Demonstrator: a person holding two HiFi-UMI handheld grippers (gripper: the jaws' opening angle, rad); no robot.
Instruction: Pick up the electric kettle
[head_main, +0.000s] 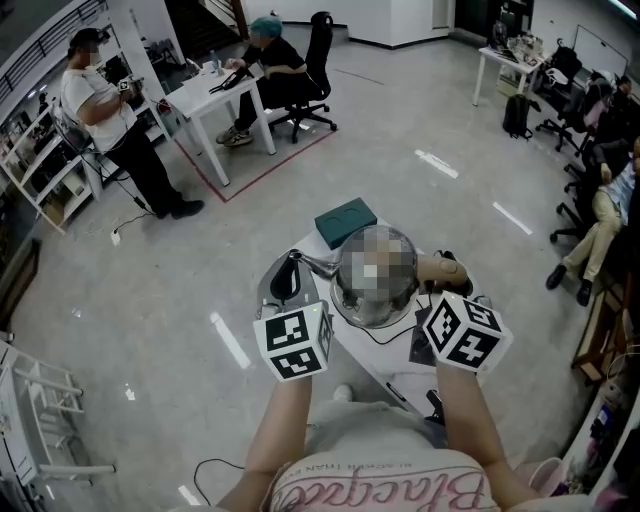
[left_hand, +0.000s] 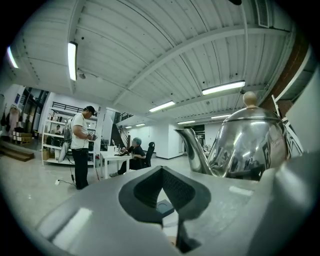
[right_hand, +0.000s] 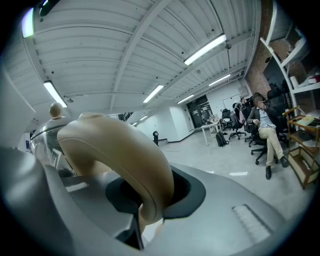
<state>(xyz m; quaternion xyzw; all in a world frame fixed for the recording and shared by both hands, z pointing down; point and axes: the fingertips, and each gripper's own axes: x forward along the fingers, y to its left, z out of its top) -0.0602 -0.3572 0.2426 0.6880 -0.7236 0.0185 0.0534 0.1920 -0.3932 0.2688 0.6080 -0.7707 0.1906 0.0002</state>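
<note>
The shiny steel electric kettle (head_main: 372, 300) stands on a small white table (head_main: 372, 362) straight ahead of me, spout (head_main: 318, 265) to the left and tan handle (head_main: 446, 270) to the right. My right gripper (head_main: 440, 292) is shut on that handle; in the right gripper view the tan handle (right_hand: 120, 150) arches through the notch between the jaws of the gripper (right_hand: 150, 197). My left gripper (head_main: 287, 282) hovers beside the spout, shut with nothing in it. From the left gripper (left_hand: 164, 172) the kettle (left_hand: 250, 142) shows at the right, apart from the jaws.
A dark green box (head_main: 345, 222) lies on the table beyond the kettle, and a black cord (head_main: 385, 335) runs in front of it. One person stands by shelves (head_main: 110, 115), another sits at a white desk (head_main: 215, 95), and a third sits at the right (right_hand: 267, 127).
</note>
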